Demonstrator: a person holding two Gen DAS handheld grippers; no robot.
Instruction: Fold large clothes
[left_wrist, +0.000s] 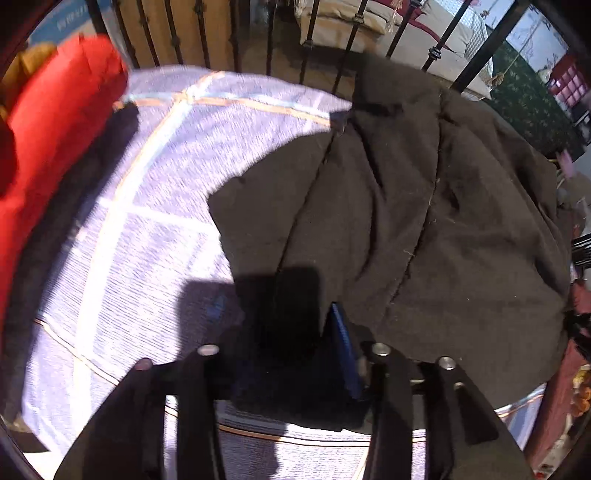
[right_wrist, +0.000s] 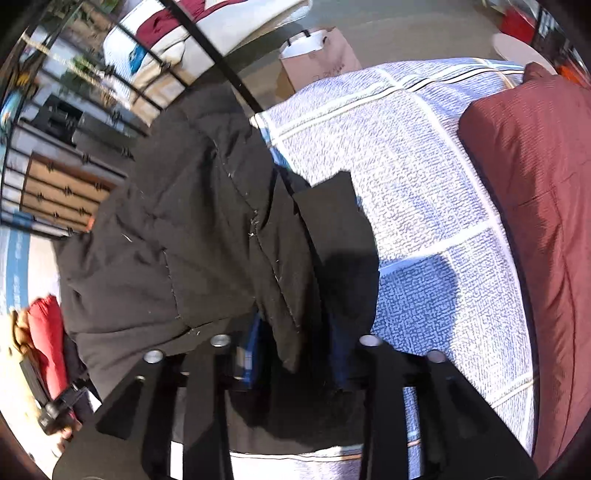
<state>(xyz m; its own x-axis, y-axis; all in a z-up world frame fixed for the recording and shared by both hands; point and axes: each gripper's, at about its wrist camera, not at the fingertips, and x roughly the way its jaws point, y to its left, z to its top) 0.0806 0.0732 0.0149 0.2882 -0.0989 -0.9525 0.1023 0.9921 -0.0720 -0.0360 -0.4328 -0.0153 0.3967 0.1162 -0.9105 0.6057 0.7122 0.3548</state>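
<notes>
left wrist view takes in the big blue-and-white patterned bedspread with pale crossing stripes (left_wrist: 140, 229), and on it, from about twelve round to four o'clock, the large black rumpled cloth garment (left_wrist: 424, 206) that is to be folded. a bright red cushion (left_wrist: 48, 129) lies at nine to ten o'clock, touching the spread's edge, and a black metal railing (left_wrist: 236, 40) runs behind at twelve.

the left gripper (left_wrist: 280, 332) sits at six o'clock with a dark flap of the garment between its blue pads; the jaws look partly closed around it, but shadow hides whether the pads press, so i cannot tell if the hold is firm. in the right wrist view the right gripper (right_wrist: 295, 343) likewise has a hanging fold of the black cloth between its fingers, and again the contact is too dark to judge.

risks, as i judge them: if either hold is loose, the thick cloth could slip out on the next lift and the fold would collapse unevenly. gathered layers could be caught together, so a crease may drag along. the garment lies close to the railing side of the bed, so a hard pull could slide it off the edge.

writing: blurred white lettering on a blue surface at eleven o'clock in the left wrist view is unreadable. no brand shows on the garment.
</notes>
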